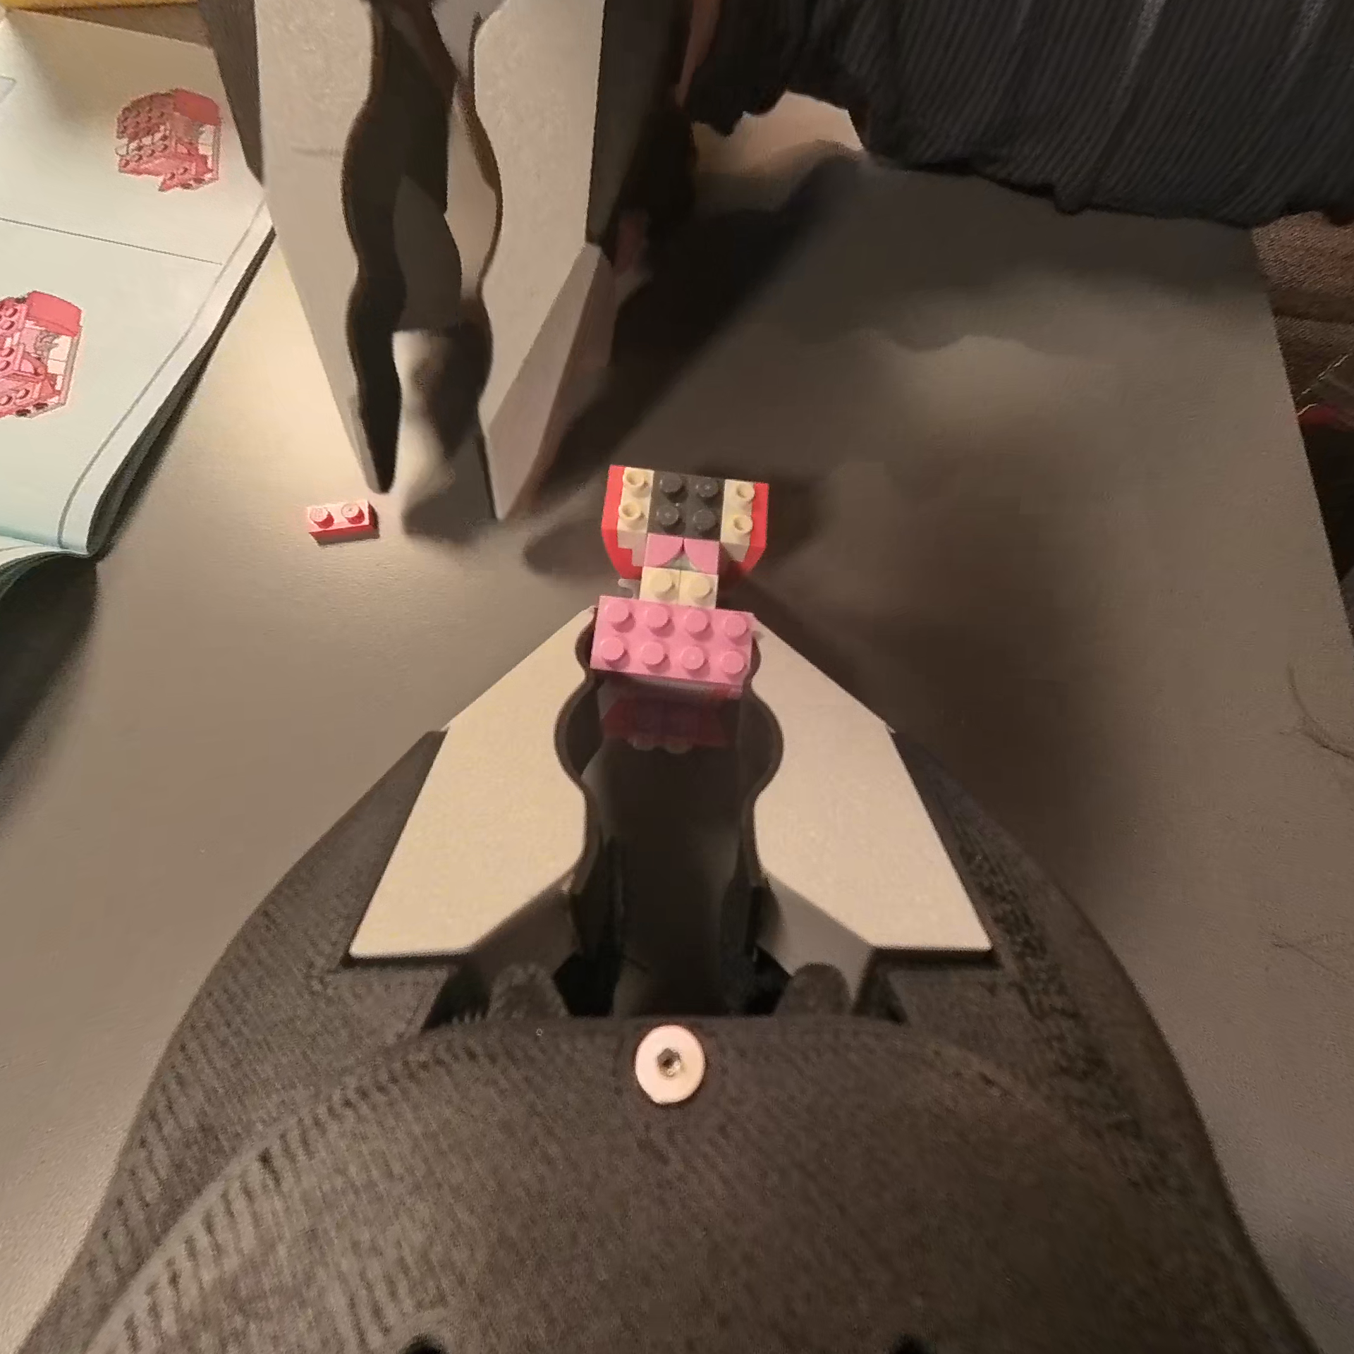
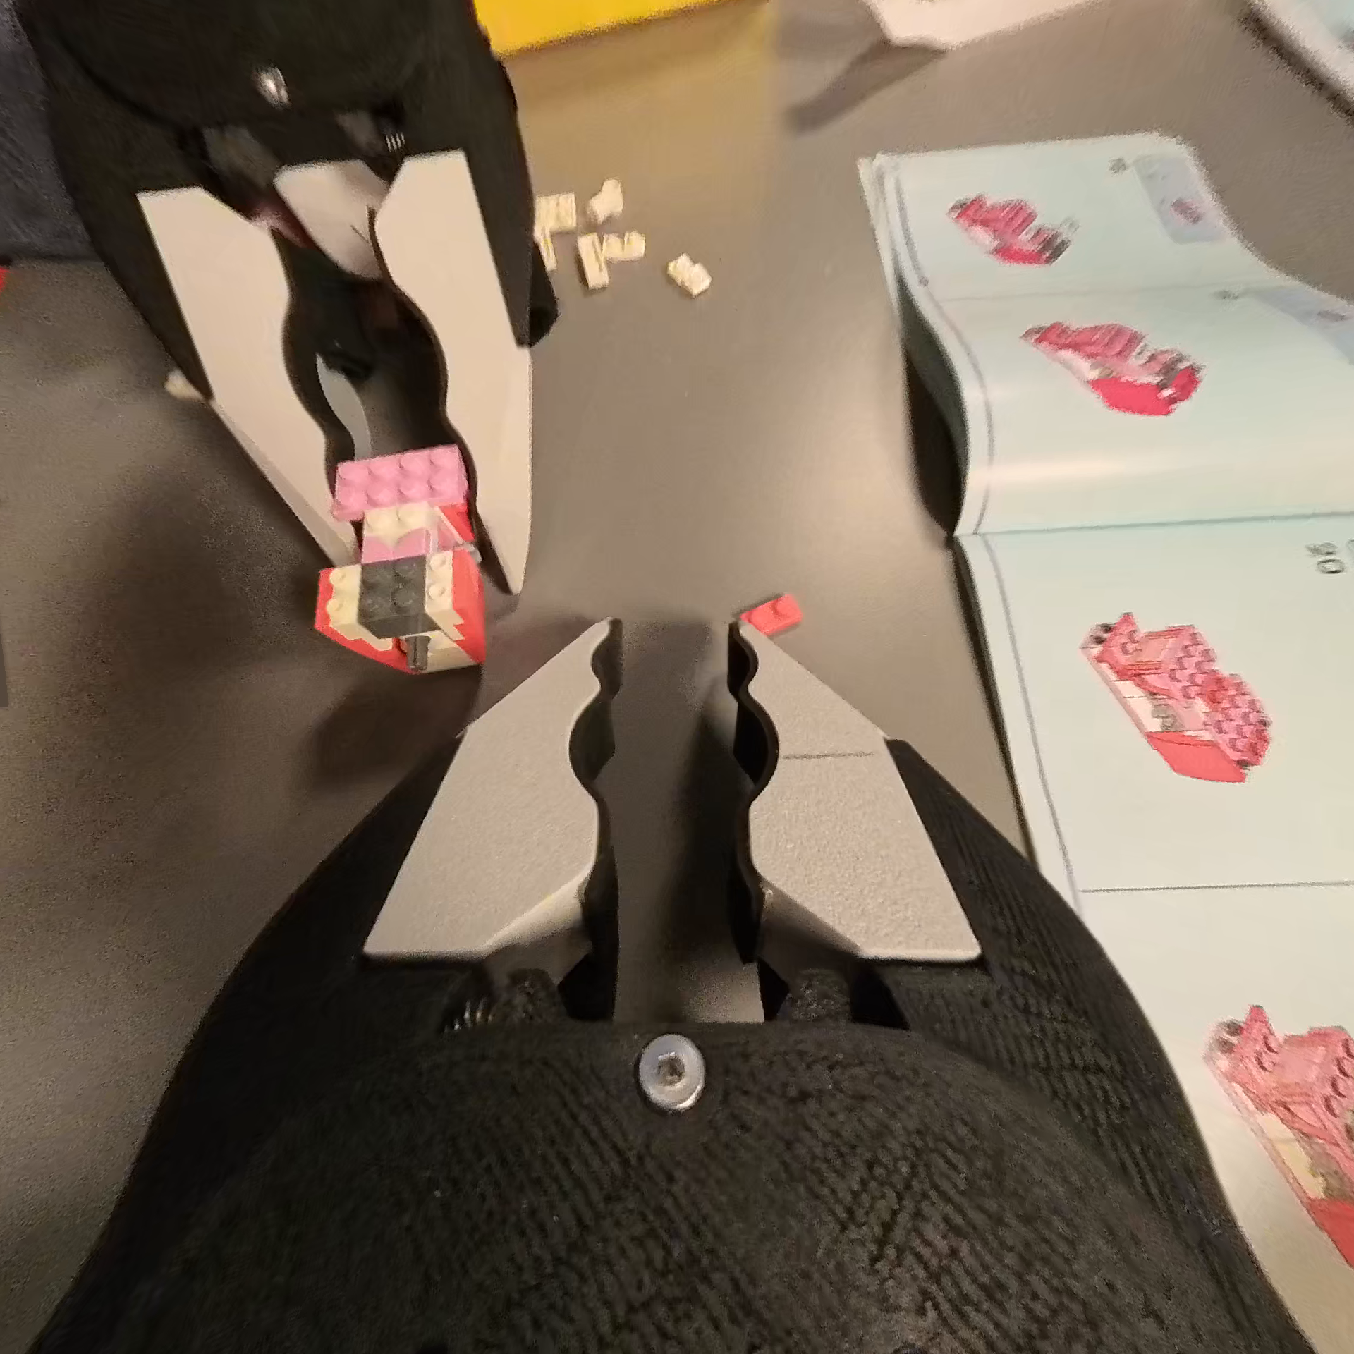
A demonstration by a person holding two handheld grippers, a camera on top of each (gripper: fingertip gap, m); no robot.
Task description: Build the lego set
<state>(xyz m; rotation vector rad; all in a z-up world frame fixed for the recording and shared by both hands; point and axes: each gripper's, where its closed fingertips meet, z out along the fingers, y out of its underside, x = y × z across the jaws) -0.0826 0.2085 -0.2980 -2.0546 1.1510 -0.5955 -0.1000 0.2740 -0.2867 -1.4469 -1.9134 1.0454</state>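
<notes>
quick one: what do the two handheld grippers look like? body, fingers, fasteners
Both match. The left gripper and right gripper each have a black, ribbed, textured body that widens toward the camera, with one silver screw in the centre. The fingers are flat, pale grey wedges tapering to points, with black wavy inner edges. No cables show.

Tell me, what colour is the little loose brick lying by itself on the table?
Red. The brick shows best in the left wrist view.
</notes>
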